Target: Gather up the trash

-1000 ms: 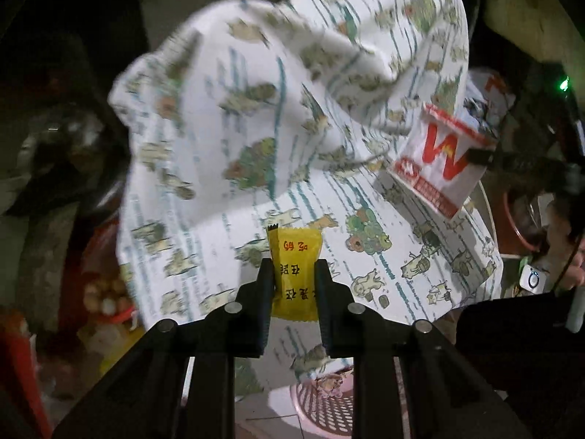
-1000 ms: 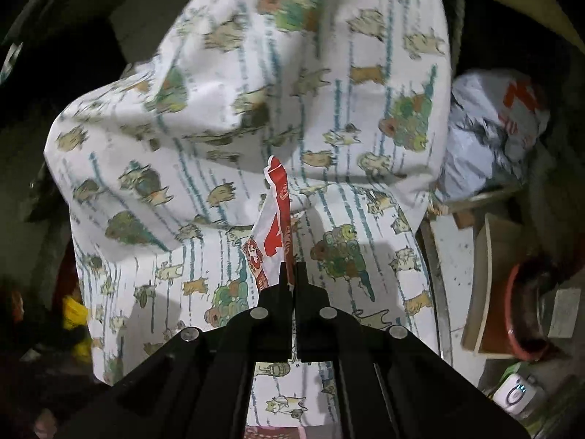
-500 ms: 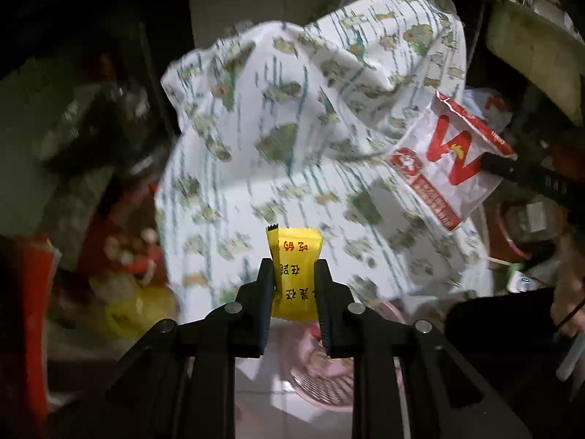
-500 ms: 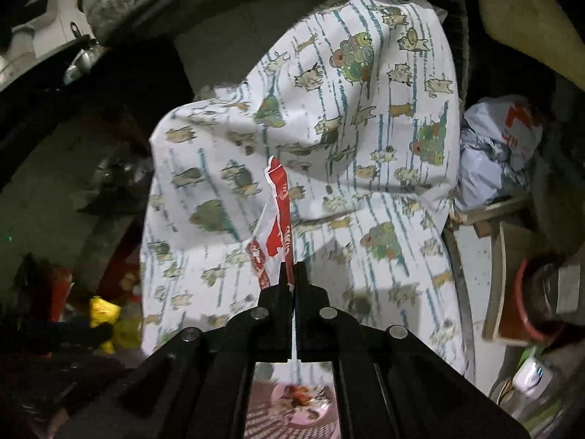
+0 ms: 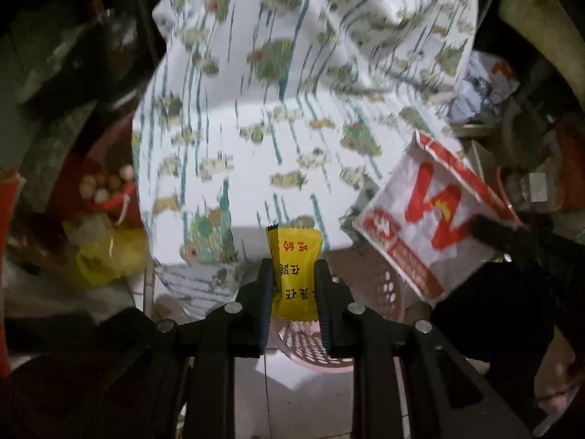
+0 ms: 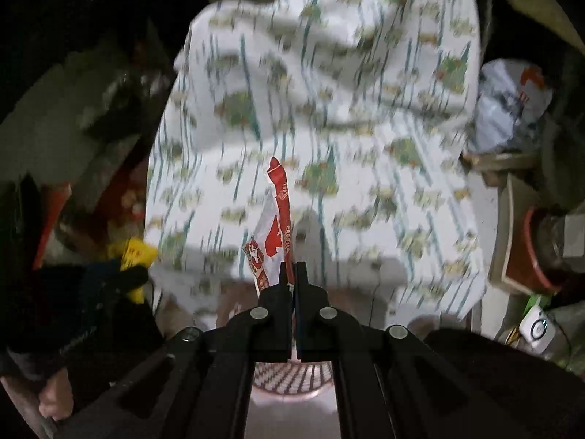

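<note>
Yellow wrapper clamped in left tongs | red-white packet in right tongs | pink basket rim below

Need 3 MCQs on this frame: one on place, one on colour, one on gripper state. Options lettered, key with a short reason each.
1. Where is the pink basket?
A. Below and just ahead of both grippers
B. On top of the printed cloth
C. Hanging at upper left

2. What colour is the wrapper in the left gripper?
A. Blue
B. Yellow
C. Green

3. What is the state of the right gripper?
A. Wide open, empty
B. Shut on a spoon
C. Shut on the red-and-white packet

Key:
1 A: its perforated wall shows under the fingers in both wrist views, in front of the cloth.
2 B: a yellow sachet with red print sits between the fingers.
3 C: the jaws are pressed together on the packet's lower edge.
</note>
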Motion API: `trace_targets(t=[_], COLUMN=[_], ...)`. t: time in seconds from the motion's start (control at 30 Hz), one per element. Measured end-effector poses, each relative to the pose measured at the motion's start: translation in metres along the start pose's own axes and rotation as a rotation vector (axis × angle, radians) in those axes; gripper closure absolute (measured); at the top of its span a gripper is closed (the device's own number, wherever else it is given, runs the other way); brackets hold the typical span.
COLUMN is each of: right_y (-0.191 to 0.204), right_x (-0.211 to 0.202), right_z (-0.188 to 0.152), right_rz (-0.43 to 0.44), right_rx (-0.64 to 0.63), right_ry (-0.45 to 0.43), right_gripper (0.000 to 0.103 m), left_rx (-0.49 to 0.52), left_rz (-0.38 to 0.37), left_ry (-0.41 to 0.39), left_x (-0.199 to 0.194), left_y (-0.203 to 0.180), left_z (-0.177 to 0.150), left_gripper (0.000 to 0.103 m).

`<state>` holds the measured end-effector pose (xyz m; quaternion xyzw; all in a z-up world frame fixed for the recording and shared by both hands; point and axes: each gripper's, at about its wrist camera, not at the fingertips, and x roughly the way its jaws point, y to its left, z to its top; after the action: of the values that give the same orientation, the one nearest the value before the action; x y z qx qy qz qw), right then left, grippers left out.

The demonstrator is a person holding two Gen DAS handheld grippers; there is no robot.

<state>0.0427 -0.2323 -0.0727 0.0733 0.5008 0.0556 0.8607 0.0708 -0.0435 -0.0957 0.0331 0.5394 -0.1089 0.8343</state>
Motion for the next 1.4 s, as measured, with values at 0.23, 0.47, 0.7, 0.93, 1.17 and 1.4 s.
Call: trace_targets(t=[0.23, 0.47, 0.7, 0.93, 1.17, 1.4], right_y=[0.002, -0.002, -0.025, -0.035, -0.045, -0.032], right_x=[0.071, 0.138, 0.174, 0.196, 0.174, 0.109], right_z=[-0.027, -0.059, -0.068, -0.068, -0.05, -0.029], right_rz=[0.048, -0.02, -0.097, -0.071, -0.081, -0.09], right_rx=[-0.016, -0.031, 0.028, 0.102, 0.153, 0.122], right_ry=[0.283, 0.443, 0.441, 0.477, 0.389, 0.215], right_gripper=[0.102, 0.102, 0.102, 0.076, 0.042, 0.042], left_rx=[-0.055, -0.068, -0.039, -0.052, -0.077, -0.079], left_rz=[0.02, -0.034, -0.086, -0.073, -0.009, 0.061], left_ry=[0.116, 0.172, 0.273, 0.377, 0.355, 0.128], left_x=[0.047, 0.072, 0.111, 0.14, 0.134, 0.05], left_y=[0.015, 0.012, -0.004, -0.007, 0.002, 0.012], left_z=[-0.01, -0.014, -0.025, -0.034, -0.03, -0.006], left_gripper=[0.083, 0.083, 0.082, 0.067, 0.039, 0.041])
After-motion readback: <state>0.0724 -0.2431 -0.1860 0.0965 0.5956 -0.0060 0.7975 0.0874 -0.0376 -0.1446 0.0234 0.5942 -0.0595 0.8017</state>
